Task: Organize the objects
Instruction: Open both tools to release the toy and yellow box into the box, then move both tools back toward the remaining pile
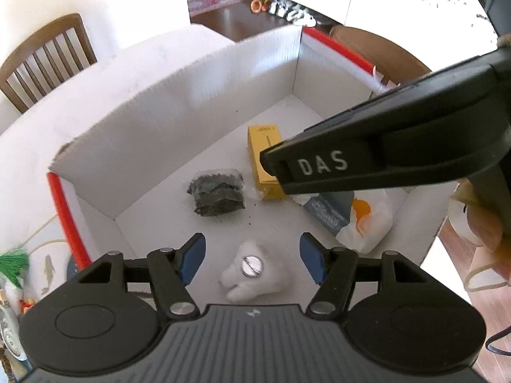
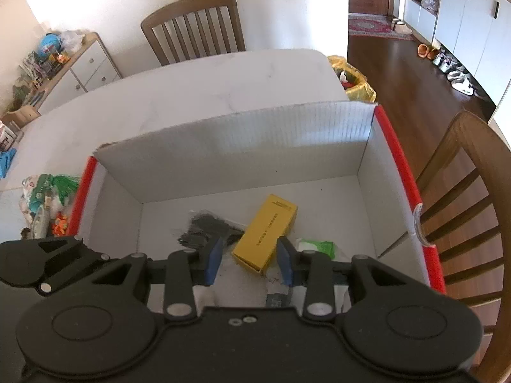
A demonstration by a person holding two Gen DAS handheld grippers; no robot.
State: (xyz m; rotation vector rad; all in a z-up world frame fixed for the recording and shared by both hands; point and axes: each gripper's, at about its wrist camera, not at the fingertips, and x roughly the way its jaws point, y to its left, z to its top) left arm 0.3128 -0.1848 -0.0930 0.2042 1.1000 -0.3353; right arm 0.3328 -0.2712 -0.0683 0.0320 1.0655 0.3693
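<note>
- left gripper (image 1: 252, 257) spread, empty, above white pouch (image 1: 246, 271) lying on box (image 1: 179, 95) floor.
- right gripper (image 2: 249, 260) slightly parted, empty, above yellow carton (image 2: 265, 233).
- risk: crowded arms colliding, knocking box wall.

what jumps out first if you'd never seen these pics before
A big white cardboard box with red edges fills both views, sitting on a pale table. On its floor, a yellow carton lies near the middle beside a dark bagged bundle. Nearer the left gripper, whose open jaws hold nothing, lies a white fluffy item.
</note>
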